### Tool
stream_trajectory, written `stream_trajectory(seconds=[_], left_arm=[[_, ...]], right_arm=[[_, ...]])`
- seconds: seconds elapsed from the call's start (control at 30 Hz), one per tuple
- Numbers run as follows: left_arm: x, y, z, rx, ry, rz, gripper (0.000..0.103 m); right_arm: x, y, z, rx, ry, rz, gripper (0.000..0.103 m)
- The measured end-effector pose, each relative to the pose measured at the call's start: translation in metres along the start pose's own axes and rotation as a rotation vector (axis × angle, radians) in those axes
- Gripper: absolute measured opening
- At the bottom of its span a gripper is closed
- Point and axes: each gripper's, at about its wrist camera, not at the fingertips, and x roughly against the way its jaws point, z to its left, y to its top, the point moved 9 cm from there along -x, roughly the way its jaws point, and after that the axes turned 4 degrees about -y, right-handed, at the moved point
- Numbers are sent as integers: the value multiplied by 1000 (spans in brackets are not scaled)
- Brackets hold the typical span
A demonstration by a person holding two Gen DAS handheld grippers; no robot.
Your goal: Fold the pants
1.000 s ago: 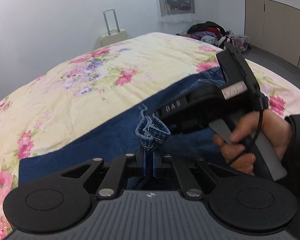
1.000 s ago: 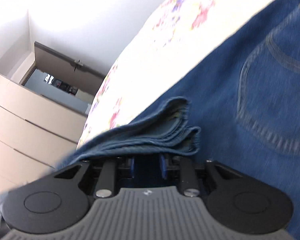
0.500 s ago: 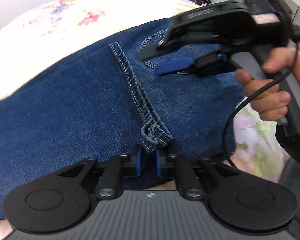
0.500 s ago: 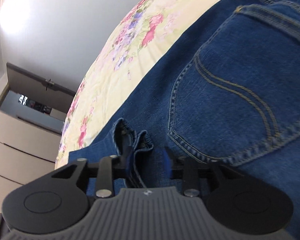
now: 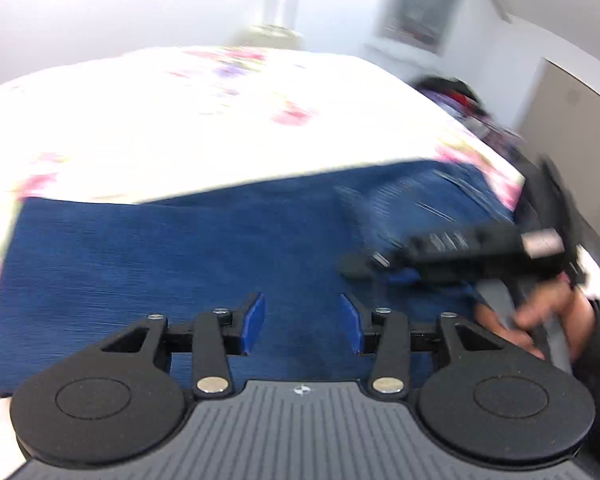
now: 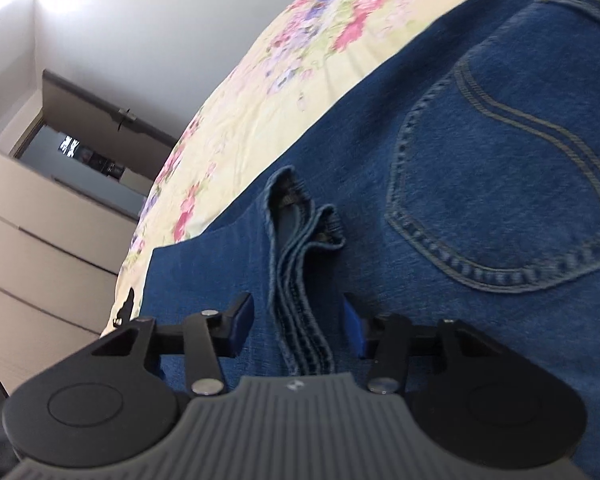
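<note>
Blue jeans [image 5: 180,256] lie folded on the floral bedspread [image 5: 180,120]; the left wrist view is blurred. My left gripper [image 5: 302,322] is open and empty, just above the denim. The right gripper shows in that view [image 5: 364,266] over the jeans, held by a hand. In the right wrist view the right gripper [image 6: 298,322] is open, its fingers either side of the stacked leg hems [image 6: 300,280], not gripping them. A back pocket [image 6: 500,200] lies to the right.
A suitcase [image 5: 278,20] stands by the far wall. A pile of clothes [image 5: 460,96] lies beyond the bed on the right. Drawers [image 6: 40,260] and a doorway [image 6: 88,148] are off the bed's far side.
Both grippers have opened and let go of the leg hems, which now lie on the folded jeans. The left gripper has pulled back and tilted up.
</note>
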Motion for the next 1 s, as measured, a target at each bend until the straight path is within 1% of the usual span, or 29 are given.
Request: stream_trajectory(seconds=[0.03, 0.07, 0.1, 0.17, 0.23, 0.33, 0.4, 0.5, 0.6, 0.63, 0.67, 0.73, 0.87, 0.93, 1.0], left_arm=[[7, 2, 10, 12, 37, -17, 51], [15, 4, 19, 22, 71, -33, 51], [23, 7, 30, 32, 103, -48, 51], [44, 9, 54, 61, 176, -91, 51], [68, 6, 78, 111, 227, -126, 51], [101, -4, 103, 191, 244, -155, 51], [110, -7, 107, 193, 268, -152, 51], [106, -17, 110, 163, 313, -119, 51], [104, -31, 115, 128, 325, -83, 51], [101, -35, 115, 114, 320, -69, 51], [96, -37, 114, 97, 317, -56, 52], [86, -41, 109, 56, 312, -40, 54], [62, -42, 92, -22, 269, -17, 58], [45, -40, 85, -41, 241, -1, 60], [28, -41, 79, -69, 219, 26, 60]], right_arm=[[-6, -1, 2, 3, 1, 4, 24], [-10, -2, 2, -2, -2, 6, 8], [-10, -2, 3, -13, 4, 0, 5], [-5, 5, 10, -2, 20, -33, 4], [4, 15, 33, 52, 11, -57, 4], [24, 36, 76, 120, 16, -97, 4], [42, 57, 115, 182, 16, -144, 4], [73, 87, 170, 281, 4, -206, 4], [98, 114, 218, 356, -21, -240, 4], [108, 121, 227, 376, -37, -245, 4], [129, 129, 228, 388, -51, -251, 4], [146, 146, 236, 396, -85, -261, 4], [183, 162, 226, 376, -150, -263, 4], [208, 163, 211, 368, -198, -267, 4], [220, 167, 190, 337, -226, -268, 4]])
